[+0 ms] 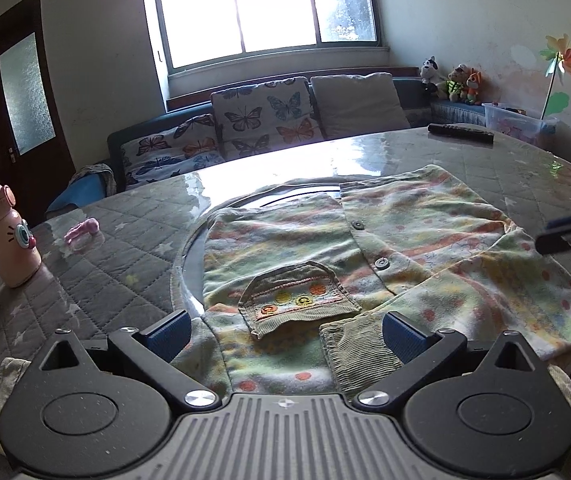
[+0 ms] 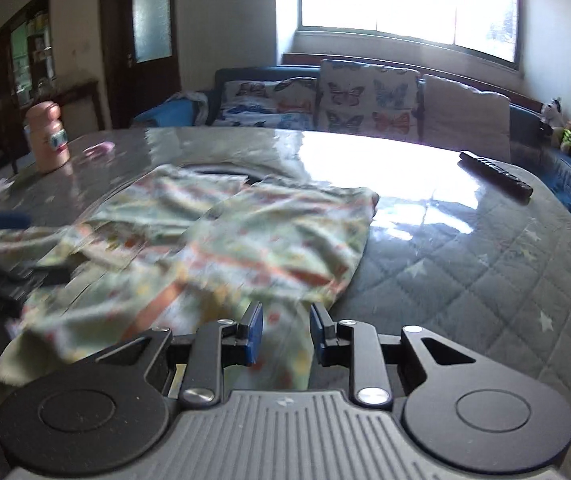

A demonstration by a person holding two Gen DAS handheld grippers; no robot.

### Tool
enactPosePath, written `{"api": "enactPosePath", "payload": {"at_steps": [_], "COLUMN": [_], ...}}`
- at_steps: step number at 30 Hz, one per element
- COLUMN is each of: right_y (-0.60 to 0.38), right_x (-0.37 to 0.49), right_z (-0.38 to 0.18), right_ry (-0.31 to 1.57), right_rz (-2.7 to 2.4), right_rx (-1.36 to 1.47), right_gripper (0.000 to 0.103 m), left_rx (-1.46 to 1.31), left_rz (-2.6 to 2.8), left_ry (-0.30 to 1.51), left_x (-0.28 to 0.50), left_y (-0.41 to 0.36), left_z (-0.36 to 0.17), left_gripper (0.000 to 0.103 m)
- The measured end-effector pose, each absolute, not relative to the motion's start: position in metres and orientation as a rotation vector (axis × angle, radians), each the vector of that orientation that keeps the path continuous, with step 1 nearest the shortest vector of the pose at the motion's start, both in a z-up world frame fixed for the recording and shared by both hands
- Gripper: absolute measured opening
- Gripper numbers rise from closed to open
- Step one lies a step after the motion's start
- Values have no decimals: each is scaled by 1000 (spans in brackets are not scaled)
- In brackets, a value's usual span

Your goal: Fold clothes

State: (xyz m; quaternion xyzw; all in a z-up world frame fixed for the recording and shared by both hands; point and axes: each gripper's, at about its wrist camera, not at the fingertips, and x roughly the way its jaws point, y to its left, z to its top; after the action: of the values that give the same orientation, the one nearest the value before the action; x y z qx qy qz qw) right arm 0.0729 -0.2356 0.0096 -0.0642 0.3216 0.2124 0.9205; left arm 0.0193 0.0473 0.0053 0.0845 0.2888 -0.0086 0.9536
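Right now, near to far:
Left gripper (image 1: 285,330): jaws wide apart over the near hem, holding nothing.
Right gripper (image 2: 285,330): jaws a little apart, cloth between them, not pinched.
Shirt (image 1: 365,240): flowery, buttoned, spread mid-counter, sleeve folded in.
Counter (image 2: 465,272): bare quilted room rightward.
Far edge: remote (image 1: 460,133), pink bottle (image 1: 7,236).

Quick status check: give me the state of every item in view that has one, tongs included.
Patterned shirt: lying on the table, buttoned, one sleeve folded across the front.
Chest pocket: flap down.
Left tongs: wide open over the hem, gripping nothing.
Right tongs: narrowly apart, cloth between the pads, not pinched.
Pink bottle: upright, lid shut.
Remote control: lying flat.
Door: closed.
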Motion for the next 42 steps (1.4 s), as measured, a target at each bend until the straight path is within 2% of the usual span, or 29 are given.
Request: {"api": "enactPosePath", "payload": {"at_steps": [6,10,18,23,26,29,35,42], "right_y": [-224,-239,-230,-226,-229,-225,-192,-169], "right_x": [95,95,92,96,93,86,66,53], "right_z": [-11,-22,-6,-18,-16,-7,2,-1], "right_ry": [659,682,622,664,670,661,655,645], "right_rz": [378,337,366,379,382,428,616,670], "right_rx": [-198,-133,-129,-147,-145,-139,-151,-209], "right_gripper": [24,24,24,26,27,35,39,39], "left_rx": [175,179,174,214,246,267,248,174], "left_rz": [10,26,5,-27,-23,-10,29,-75], "left_ry": [605,621,604,620,626,626,615,601], "left_x": [23,25,31,41,46,48,45,23], "left_y": [56,61,57,45,44,45,54,57], "left_z": [1,-4,1,-9,-15,-17,-8,6], "left_gripper": [103,103,103,103,103,103,103,102]}}
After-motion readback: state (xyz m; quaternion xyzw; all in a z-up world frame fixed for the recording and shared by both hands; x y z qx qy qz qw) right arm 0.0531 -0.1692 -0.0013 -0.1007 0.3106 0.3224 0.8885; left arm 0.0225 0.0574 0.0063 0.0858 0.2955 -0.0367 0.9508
